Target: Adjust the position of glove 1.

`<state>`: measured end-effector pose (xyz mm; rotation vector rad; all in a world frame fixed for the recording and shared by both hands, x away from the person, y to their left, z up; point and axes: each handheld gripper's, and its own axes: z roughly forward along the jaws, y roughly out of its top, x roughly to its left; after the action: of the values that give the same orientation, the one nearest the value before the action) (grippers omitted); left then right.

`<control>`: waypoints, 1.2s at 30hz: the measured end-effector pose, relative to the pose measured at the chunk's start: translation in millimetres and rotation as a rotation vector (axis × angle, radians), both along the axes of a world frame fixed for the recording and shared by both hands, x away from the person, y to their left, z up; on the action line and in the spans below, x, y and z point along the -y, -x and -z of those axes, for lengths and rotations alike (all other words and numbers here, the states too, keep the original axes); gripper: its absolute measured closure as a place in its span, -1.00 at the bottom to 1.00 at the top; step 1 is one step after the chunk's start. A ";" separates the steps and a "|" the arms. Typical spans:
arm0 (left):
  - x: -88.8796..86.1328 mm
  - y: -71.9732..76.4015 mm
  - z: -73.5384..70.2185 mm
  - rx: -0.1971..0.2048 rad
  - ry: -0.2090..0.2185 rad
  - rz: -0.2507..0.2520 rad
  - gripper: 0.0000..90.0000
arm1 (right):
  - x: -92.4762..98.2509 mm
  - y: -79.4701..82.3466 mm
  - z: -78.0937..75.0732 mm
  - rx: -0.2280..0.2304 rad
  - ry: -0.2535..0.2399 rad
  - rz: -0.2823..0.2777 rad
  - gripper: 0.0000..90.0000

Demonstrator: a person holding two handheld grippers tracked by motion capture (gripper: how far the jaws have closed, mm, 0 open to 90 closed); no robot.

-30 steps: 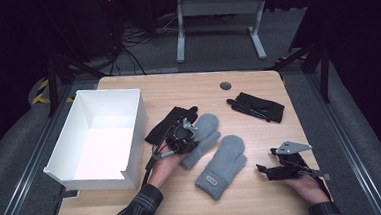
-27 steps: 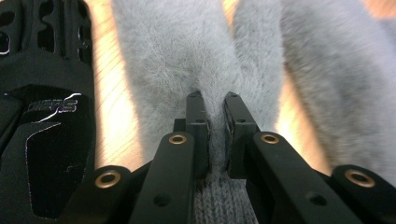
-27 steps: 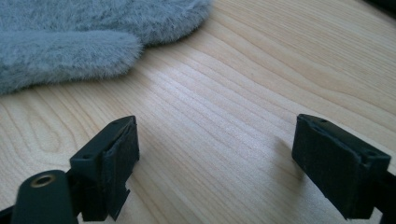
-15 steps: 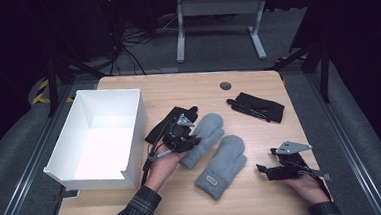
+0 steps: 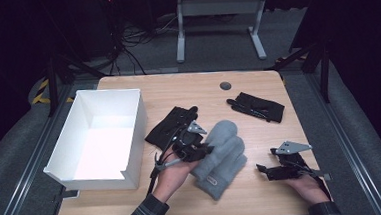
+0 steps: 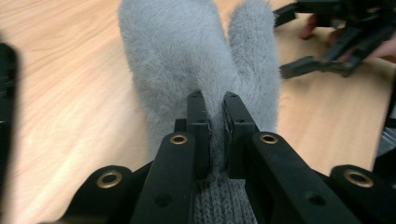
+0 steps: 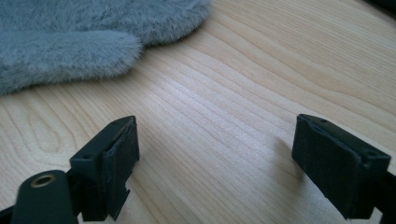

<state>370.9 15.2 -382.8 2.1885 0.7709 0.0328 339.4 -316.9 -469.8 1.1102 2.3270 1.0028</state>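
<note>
A: What are the tongs doing?

B: The left gripper has its jaws pressed together on a fluffy grey fleece mitten, pinching the pile just above the ribbed knit cuff. The right gripper rests on the wooden table with jaws spread wide, nothing between them.

A: What sits around them?

B: In the high view, the held mitten overlaps a second fluffy grey mitten, both near the table's middle. At ten o'clock from the left gripper lies a flat black fabric glove; another black glove lies at one o'clock, well apart. A white rectangular open box stands at nine o'clock, near the glove. The right gripper sits at four o'clock, just beside the mittens.

A: Which way does the mitten point?

B: Its long axis runs from the cuff at seven o'clock to the rounded tip at one o'clock, the thumb on the right gripper's side.

A: Textures?

B: Soft, furry pile; ribbed cuff; smooth pale wood grain.
</note>
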 end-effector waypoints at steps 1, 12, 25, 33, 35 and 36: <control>3.9 3.1 -0.2 0.000 0.000 0.008 0.87 | 0.0 0.0 0.0 0.000 0.000 0.000 -0.66; 28.0 11.5 20.6 -0.022 -0.050 0.010 0.87 | 0.1 -0.1 0.0 0.000 0.000 -0.001 -0.66; 32.9 5.8 41.4 -0.012 -0.131 0.004 0.87 | 0.0 -0.2 0.0 0.000 0.000 -0.001 -0.66; 27.2 2.7 36.9 -0.052 -0.076 0.020 0.85 | 0.0 -0.2 0.0 0.000 -0.001 -0.001 -0.66; 27.1 3.9 34.1 -0.060 -0.054 0.019 0.85 | 0.0 -0.2 0.0 -0.001 -0.001 -0.001 -0.66; 27.2 5.5 32.1 -0.061 -0.038 0.012 0.85 | 0.0 -0.3 0.0 -0.001 -0.001 -0.001 -0.66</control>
<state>365.4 -12.0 -414.9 2.2393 0.7970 -0.0260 339.7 -316.9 -469.8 1.1100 2.3280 1.0047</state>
